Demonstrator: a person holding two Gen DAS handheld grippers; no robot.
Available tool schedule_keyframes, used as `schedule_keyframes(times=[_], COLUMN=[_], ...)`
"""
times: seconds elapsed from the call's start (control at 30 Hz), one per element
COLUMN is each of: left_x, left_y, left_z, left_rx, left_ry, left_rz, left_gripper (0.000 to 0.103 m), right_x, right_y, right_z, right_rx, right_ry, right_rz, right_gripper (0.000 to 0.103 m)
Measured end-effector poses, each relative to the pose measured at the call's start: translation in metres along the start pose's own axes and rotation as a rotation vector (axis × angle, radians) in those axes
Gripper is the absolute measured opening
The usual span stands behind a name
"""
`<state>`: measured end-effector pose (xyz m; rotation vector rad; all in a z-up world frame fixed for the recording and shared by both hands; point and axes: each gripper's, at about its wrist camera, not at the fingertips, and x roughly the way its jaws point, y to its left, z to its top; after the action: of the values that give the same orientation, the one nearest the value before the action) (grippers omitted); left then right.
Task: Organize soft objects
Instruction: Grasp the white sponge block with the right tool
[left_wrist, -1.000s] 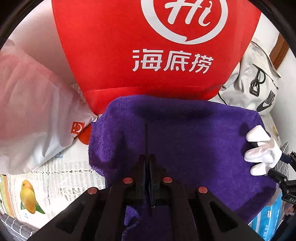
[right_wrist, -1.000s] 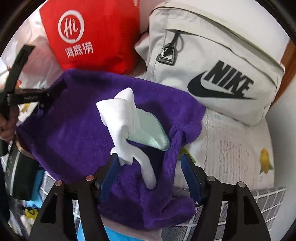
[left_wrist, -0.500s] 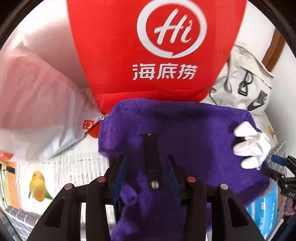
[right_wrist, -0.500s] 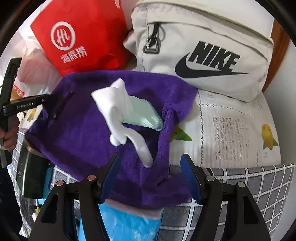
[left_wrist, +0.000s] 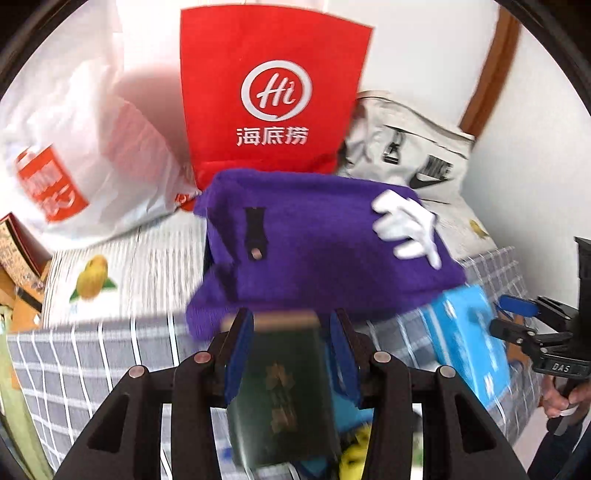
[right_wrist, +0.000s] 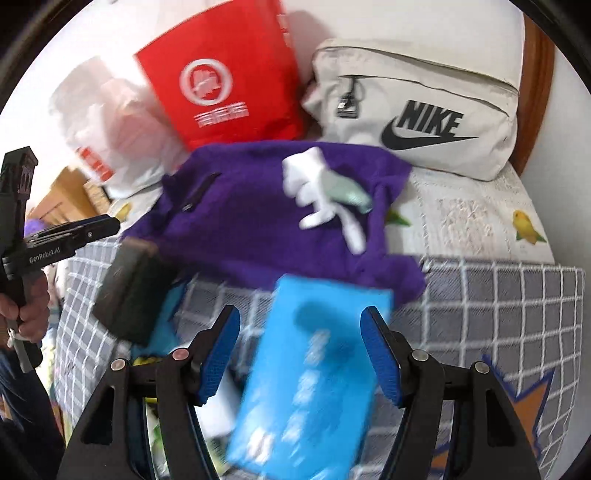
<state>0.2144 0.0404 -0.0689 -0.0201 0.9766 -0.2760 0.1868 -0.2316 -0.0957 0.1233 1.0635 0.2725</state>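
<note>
Once the left gripper (left_wrist: 286, 363) had let go, fingers half-spread and empty, both hands drew back; the purple towel (left_wrist: 325, 240) lay folded on the bed, right gripper (right_wrist: 301, 356) wide, towel step apparently done.

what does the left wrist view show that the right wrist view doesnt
Only the left wrist view shows the brown box at the far left edge and the right claw at the right edge. Only the right wrist view shows the left claw and an orange star print on the checked cloth. Both show the purple towel with the white glove on it, the red bag, the grey Nike bag and the blue pack.
</note>
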Motion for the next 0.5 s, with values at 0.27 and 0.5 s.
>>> schedule_keyframes(times=[0.27, 0.5], left_x=[-0.025, -0.026], left_y=[-0.002, 0.005], left_z=[-0.072, -0.124], left_rx=[-0.051, -0.094], left_ry=[-0.010, 0.008], left_rz=[-0.024, -0.006], left_gripper=[0.041, 0.041], right_x=[-0.017, 0.009], right_y=[0.061, 0.083], right_z=[-0.044, -0.054], right_rx=[-0.202, -0.309], right_ry=[-0.041, -0.015], right_rz=[0.080, 0.061], right_gripper=[0.067, 0.067])
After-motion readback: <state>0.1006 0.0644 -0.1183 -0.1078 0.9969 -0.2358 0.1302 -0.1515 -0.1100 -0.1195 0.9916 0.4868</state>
